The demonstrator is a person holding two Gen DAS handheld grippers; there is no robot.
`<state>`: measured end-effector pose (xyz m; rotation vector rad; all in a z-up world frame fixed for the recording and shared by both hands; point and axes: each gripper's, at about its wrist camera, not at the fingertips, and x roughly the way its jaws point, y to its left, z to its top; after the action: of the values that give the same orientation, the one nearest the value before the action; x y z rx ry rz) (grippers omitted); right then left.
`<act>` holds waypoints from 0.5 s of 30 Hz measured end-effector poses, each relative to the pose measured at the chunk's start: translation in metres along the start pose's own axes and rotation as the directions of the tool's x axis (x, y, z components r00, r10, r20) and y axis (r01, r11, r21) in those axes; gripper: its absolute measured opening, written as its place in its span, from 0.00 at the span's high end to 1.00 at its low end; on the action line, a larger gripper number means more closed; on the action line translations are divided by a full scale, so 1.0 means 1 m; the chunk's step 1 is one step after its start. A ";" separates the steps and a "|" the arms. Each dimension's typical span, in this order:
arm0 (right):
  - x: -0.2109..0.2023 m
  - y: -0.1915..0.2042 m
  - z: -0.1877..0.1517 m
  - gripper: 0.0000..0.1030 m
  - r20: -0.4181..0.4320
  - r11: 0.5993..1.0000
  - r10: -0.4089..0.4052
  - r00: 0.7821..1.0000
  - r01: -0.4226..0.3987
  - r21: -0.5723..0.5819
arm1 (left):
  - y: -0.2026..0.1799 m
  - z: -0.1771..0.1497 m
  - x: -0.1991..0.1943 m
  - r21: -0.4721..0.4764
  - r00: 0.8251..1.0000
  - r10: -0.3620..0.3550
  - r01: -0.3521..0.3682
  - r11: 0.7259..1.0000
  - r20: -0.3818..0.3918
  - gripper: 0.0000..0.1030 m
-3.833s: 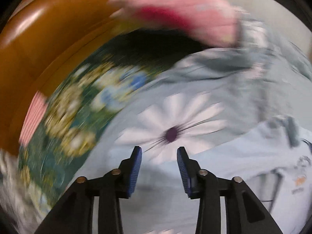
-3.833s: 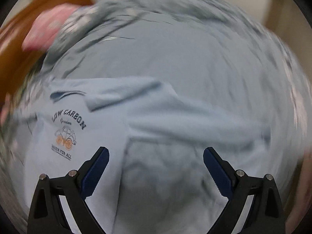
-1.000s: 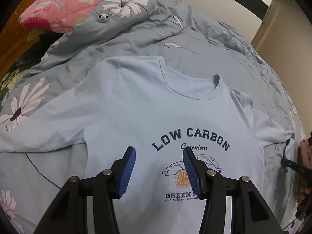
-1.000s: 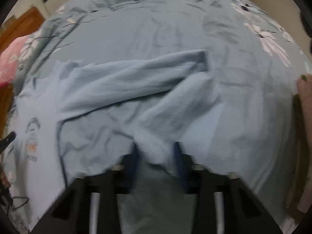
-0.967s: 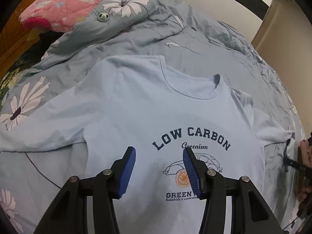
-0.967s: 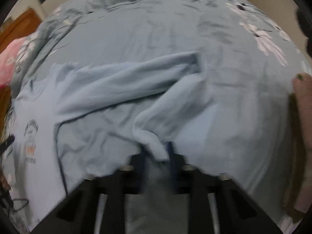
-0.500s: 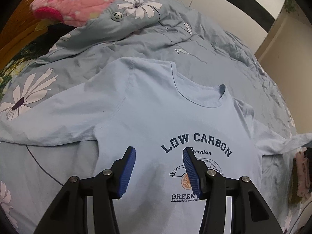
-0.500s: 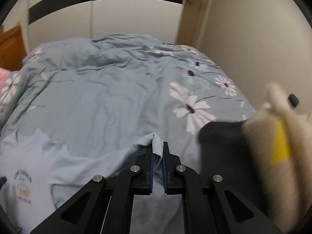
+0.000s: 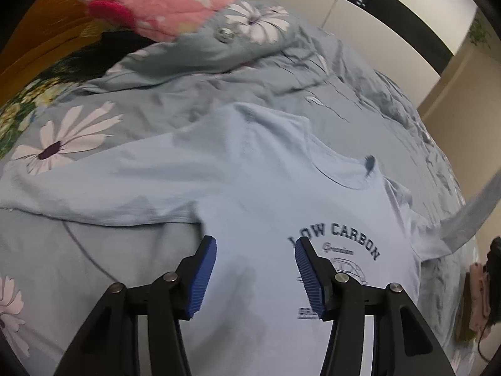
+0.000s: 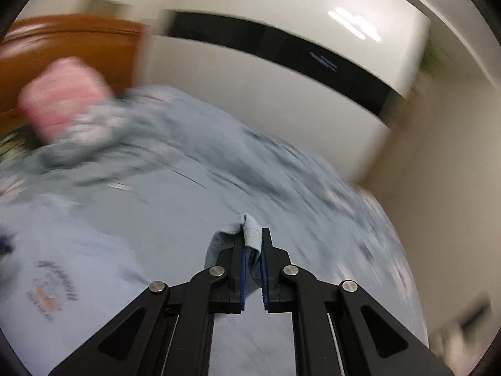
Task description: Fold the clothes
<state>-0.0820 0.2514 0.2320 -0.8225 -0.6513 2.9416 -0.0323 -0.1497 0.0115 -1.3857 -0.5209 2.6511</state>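
Now the right claw (image 10: 252, 261), pinching the pale-blue cotton T-shirt (image 9: 281, 206)'s sleeve (image 10: 250, 235), has lifted it clear, ready to fold inward, left claw (image 9: 255, 277) spread above the chest.

Your right gripper (image 10: 252, 244) has lifted up. A second ago it was low over the bed, pinching a bunch of the shirt's sleeve (image 10: 250, 233). Now it points at the wall, and the sleeve end sticks up between its blue pads, in the lower middle of the right view. In the left view, that sleeve now stretches up to the right edge of the frame. Your left gripper (image 9: 255, 271) has slid toward the left side of the shirt (image 9: 266, 188), so the words sit further right
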 end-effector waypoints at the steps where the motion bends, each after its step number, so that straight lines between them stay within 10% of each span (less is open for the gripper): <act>1: 0.004 0.021 0.011 0.93 0.028 0.997 0.055 0.998 -0.053 -0.057 | 0.005 0.001 -0.003 -0.013 1.000 0.003 -0.003 1.000 0.005 0.45; 10: 0.080 0.215 0.030 0.92 -0.124 0.817 0.503 0.855 -0.518 -0.255 | 0.037 0.001 -0.010 -0.102 1.000 0.006 -0.005 0.995 0.009 0.44; 15: 0.099 0.239 0.010 0.54 -0.209 0.789 0.545 0.812 -0.581 -0.200 | 0.039 0.001 -0.004 -0.120 0.999 -0.032 0.031 0.992 -0.002 0.44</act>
<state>-0.1502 0.0421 0.0957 -1.4746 -0.9305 3.3006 -0.0285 -0.1873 0.0015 -1.4006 -0.7066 2.6311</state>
